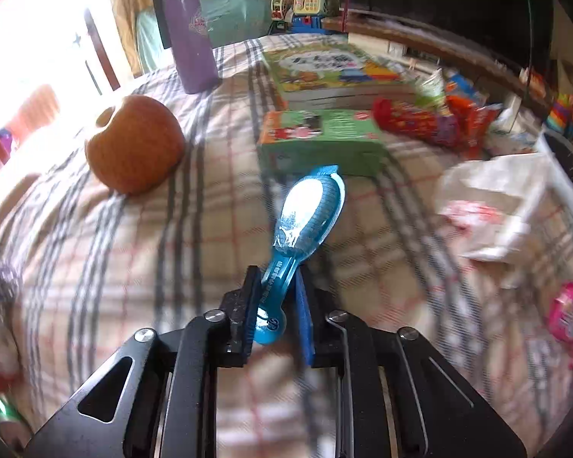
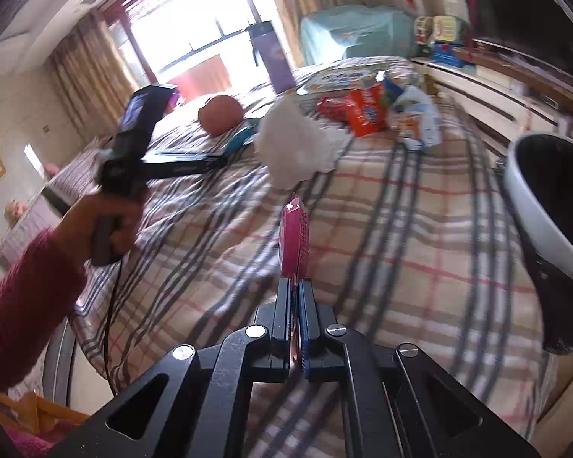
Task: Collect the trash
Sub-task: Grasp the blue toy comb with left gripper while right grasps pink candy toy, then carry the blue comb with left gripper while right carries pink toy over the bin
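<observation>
My left gripper is shut on the handle of a blue hairbrush and holds it above the plaid table. My right gripper is shut on a flat pink wrapper, held upright above the cloth. In the left wrist view the same pink wrapper shows at the right edge. A crumpled white tissue and a white paper bag lie on the cloth. Red and orange snack packets lie further back. A white bin with a dark inside stands at the right edge.
A bitten apple, a purple flask, a green box and picture books sit on the plaid cloth. Toys and a shelf are behind. The person's left hand holds the other gripper over the table's left side.
</observation>
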Demonstrator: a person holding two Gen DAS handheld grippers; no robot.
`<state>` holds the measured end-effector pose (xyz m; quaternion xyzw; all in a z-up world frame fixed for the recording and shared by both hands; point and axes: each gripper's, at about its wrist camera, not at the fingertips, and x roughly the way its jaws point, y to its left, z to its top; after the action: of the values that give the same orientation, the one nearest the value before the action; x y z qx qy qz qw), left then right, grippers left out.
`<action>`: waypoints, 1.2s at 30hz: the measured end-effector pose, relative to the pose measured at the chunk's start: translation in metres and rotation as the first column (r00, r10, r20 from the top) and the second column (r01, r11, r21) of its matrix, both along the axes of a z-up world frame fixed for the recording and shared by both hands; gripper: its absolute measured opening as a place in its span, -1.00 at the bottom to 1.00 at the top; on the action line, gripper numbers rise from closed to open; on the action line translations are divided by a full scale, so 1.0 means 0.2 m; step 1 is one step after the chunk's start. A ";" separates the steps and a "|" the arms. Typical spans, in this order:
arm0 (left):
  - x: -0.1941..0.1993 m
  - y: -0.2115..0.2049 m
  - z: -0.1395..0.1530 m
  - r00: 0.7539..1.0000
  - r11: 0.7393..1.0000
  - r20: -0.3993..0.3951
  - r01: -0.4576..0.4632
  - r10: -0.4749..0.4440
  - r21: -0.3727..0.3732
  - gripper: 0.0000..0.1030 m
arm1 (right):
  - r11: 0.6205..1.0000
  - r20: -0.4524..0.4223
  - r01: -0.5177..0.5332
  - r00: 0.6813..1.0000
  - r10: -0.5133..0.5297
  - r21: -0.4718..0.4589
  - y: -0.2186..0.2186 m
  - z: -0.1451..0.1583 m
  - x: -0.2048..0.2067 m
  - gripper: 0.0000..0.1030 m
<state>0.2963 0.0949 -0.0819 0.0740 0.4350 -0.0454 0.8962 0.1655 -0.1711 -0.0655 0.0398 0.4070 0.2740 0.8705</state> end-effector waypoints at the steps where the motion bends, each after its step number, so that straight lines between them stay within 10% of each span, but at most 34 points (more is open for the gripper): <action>1: -0.04 -0.02 0.02 1.000 1.000 0.000 0.001 -0.001 -0.026 -0.79 | 1.000 0.004 0.014 1.000 -0.014 0.001 -0.02 0.01 0.00 -0.93; 14: -0.52 -0.40 0.10 0.988 0.924 -0.046 0.121 -0.147 -0.362 -0.93 | 0.989 0.044 0.146 0.988 -0.147 0.030 -0.23 0.07 -0.06 -0.93; 36: -0.58 -0.97 0.19 0.947 0.867 -0.017 0.287 -0.321 -0.408 -0.93 | 0.936 0.079 0.342 0.934 -0.348 0.087 -0.64 0.15 -0.14 -0.93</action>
<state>0.1795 -0.0989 -0.0446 -0.0454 0.4369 -0.2771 0.8546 0.1376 -0.2998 -0.0357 0.1291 0.3422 0.1331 0.9211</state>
